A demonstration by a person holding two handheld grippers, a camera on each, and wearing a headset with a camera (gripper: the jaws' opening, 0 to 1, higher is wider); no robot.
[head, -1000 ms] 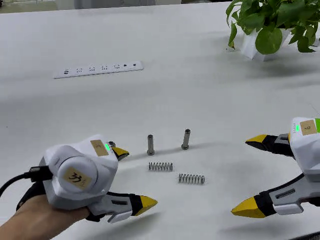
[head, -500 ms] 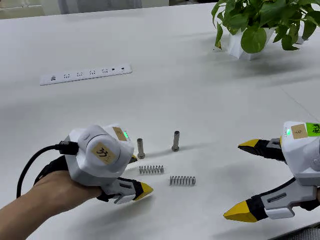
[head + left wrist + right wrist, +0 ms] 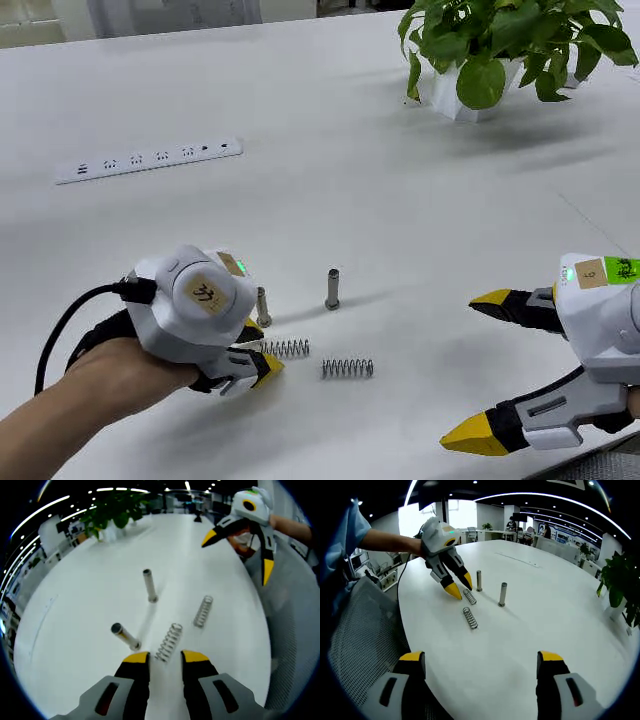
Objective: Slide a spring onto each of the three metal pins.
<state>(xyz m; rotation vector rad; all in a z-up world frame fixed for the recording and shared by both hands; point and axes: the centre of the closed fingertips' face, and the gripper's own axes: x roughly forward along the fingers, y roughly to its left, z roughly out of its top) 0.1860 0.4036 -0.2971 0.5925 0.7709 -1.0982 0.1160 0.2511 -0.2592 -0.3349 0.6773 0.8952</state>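
Left spring lies flat on the white worktop, long axis running left to right, and its left end sits right at the tips of the left gripper. In the left gripper view that end pokes into the narrow gap between the 2 yellow-tipped jaws. The jaws are only a little apart and not clamped on the coil, and I cannot tell whether either tip touches it. A hand wraps that gripper from the near left.

Right spring lies just to the right and slightly nearer. It is flat too, on the same left-to-right line, apart from the first one.

Beyond them, 2 metal pins stand upright. The left pin is just beside the left gripper's housing and the right pin is a little farther right, both with bare shafts.

Over on the right, the right gripper hangs by the worktop's near edge, jaws spread wide and holding nothing, well apart from springs and pins.

Far right, a white pot holds a leafy green plant. Far left, a white power strip lies flat.
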